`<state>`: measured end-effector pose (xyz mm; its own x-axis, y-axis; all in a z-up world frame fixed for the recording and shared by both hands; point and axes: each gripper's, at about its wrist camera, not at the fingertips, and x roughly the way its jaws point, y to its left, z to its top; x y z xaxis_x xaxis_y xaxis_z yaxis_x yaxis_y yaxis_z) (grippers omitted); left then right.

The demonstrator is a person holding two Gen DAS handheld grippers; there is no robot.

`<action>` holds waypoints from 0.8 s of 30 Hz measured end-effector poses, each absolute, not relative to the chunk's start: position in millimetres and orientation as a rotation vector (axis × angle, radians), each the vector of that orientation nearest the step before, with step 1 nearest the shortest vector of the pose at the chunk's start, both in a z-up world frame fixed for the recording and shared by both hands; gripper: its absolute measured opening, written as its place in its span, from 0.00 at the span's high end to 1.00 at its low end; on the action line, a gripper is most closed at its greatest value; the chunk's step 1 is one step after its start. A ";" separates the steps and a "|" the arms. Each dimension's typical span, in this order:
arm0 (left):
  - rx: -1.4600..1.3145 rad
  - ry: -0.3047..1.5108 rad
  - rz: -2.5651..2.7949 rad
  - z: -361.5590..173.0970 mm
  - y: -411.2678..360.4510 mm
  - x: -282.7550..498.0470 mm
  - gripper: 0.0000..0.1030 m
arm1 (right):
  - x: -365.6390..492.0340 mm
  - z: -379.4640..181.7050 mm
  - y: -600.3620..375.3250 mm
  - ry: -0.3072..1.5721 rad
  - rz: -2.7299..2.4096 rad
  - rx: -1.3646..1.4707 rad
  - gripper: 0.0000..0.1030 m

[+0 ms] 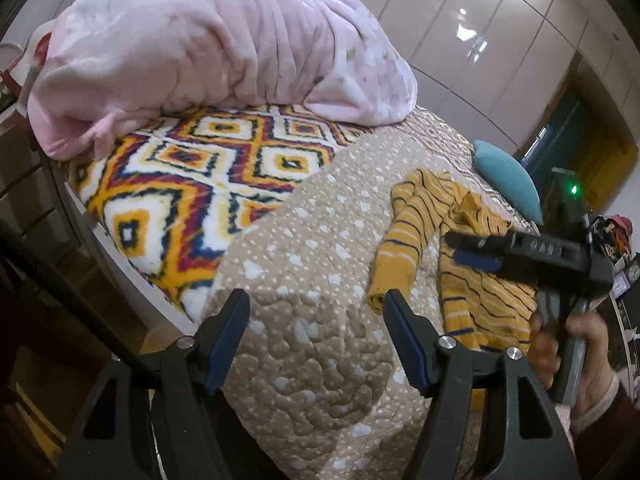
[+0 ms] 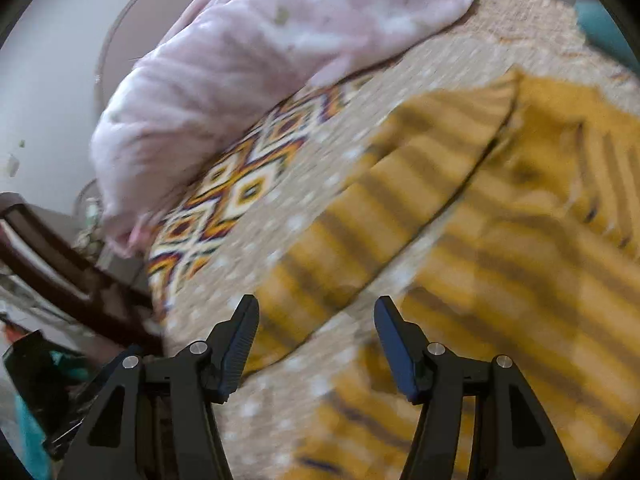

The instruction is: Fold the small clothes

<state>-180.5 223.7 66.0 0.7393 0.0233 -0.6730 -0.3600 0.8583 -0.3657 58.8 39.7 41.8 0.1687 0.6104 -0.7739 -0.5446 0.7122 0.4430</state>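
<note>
Both our grippers stand wide with nothing between the pads. Our left gripper [image 1: 316, 336] hovers over bare quilt, its blue pads apart, just short of the cuff of the nearer sleeve. Our right gripper [image 2: 316, 344] points down at the garment itself; in the left wrist view it comes in from the right side [image 1: 456, 246], held by a hand [image 1: 568, 356] in a dark red sleeve, its fingers above the body of the sweater.

That sweater [image 1: 472, 264], mustard yellow with thin dark and pale stripes, is the task's thing. It lies on the beige dotted quilt [image 1: 312, 248] toward the right of the bed, near its edge. One long sleeve [image 1: 408, 240] runs out beside the body with a strip of quilt showing between them; the neck end is bunched and wrinkled. The right wrist view is smeared by blur, so finer creases there are beyond us.

We judge the folding barely begun: the sweater is loosely spread and not smoothed, the sleeve is not brought in, and no clean fold shows. Sleeves and body folds are left.

Outward lie a fleece blanket [image 1: 192, 184] in a bright diamond pattern, a heaped pink duvet [image 1: 224, 44], a teal cushion [image 1: 508, 176] and glossy wardrobe doors [image 1: 492, 40].

Raised marks on the right gripper's finger are too small to read; we find no other legible writing.
</note>
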 end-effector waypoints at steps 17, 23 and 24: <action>-0.457 0.708 0.148 82.1 200.0 -166.6 0.31 | 42.2 120.5 37.3 0.975 0.773 -0.055 0.92; -0.375 0.717 0.077 86.8 167.6 -146.6 0.31 | 76.2 188.0 -79.2 0.859 0.515 -0.186 0.92; -0.368 0.722 0.068 86.5 162.9 -143.0 0.31 | 81.3 188.9 -92.6 0.854 0.460 -0.216 0.92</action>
<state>-143.0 162.9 86.5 0.7514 -0.0653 -0.6566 -0.1863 0.9336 -0.3060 81.3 -92.6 188.9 0.5671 0.3028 -0.7660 -0.4727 0.8812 -0.0017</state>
